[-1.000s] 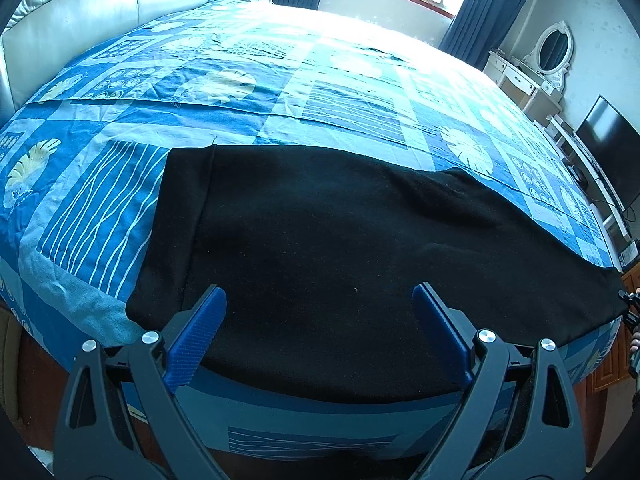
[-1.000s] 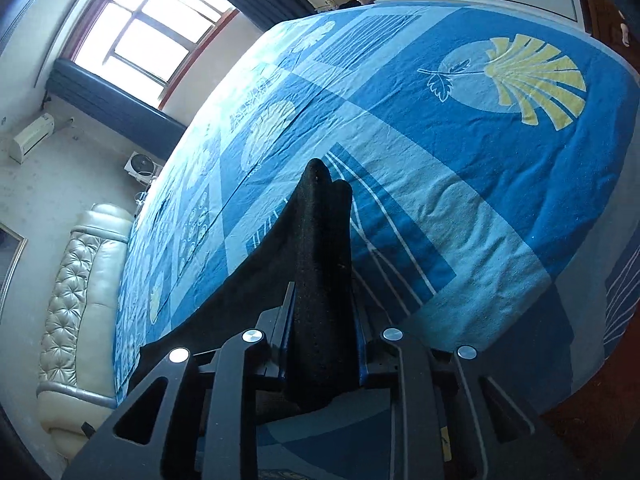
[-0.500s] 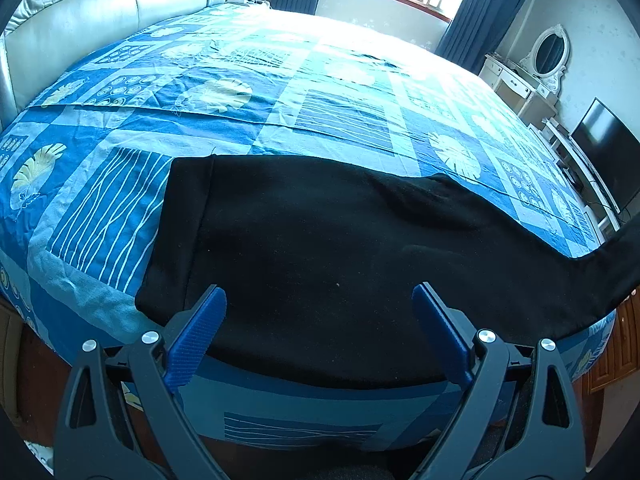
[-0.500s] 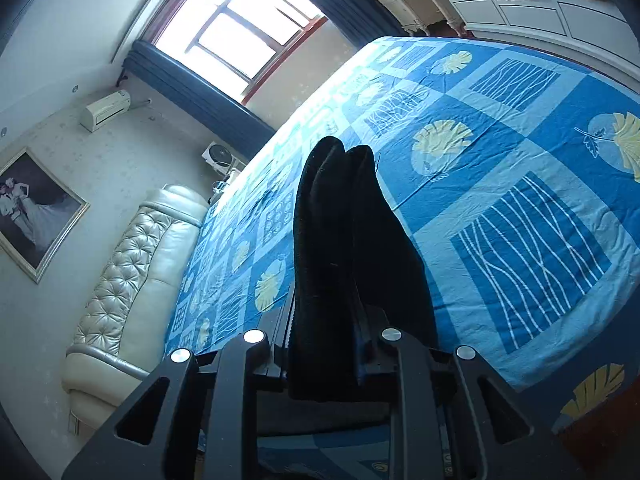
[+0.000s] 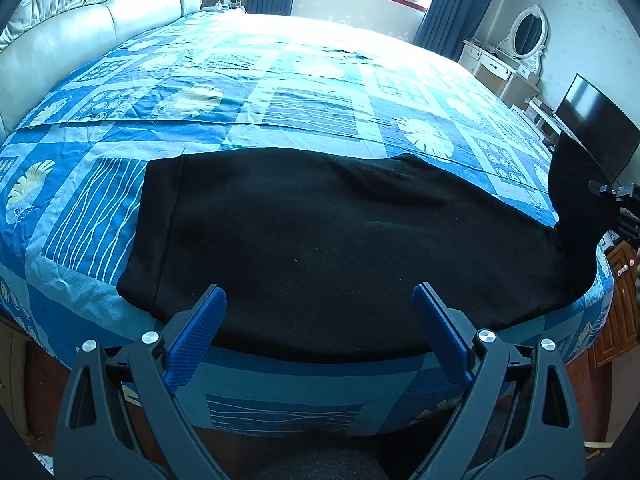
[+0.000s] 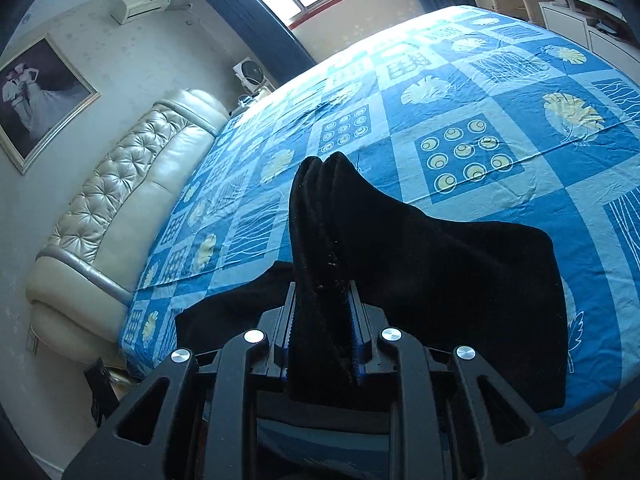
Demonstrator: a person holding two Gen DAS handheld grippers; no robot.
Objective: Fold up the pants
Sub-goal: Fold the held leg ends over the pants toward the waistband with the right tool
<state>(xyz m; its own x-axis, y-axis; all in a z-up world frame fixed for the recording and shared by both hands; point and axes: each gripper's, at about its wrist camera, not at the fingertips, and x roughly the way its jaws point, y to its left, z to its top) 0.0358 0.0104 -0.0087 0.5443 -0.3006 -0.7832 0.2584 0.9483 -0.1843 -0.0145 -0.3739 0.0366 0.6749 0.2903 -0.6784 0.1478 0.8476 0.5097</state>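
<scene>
Black pants (image 5: 320,240) lie flat across the near side of the bed, waistband to the left in the left wrist view. My left gripper (image 5: 320,320) hovers open over their near edge with nothing between its blue pads. At the far right of that view the leg end (image 5: 576,200) is lifted off the bed. My right gripper (image 6: 322,320) is shut on that bunched leg end (image 6: 320,216), which stands up between its fingers. Below it the rest of the pants (image 6: 472,280) trails over the bedspread.
The bed carries a blue patchwork bedspread (image 5: 312,92) with leaf prints. A tufted cream headboard (image 5: 80,24) runs along the left. A dresser with an oval mirror (image 5: 528,36) and a dark TV (image 5: 596,128) stand at the right. Wooden cabinet doors (image 5: 616,312) sit beyond the bed's right corner.
My right gripper has lifted the leg end off the bed and carried it up and inward, rolling as it went. The left gripper has shifted only slightly and stays open.
</scene>
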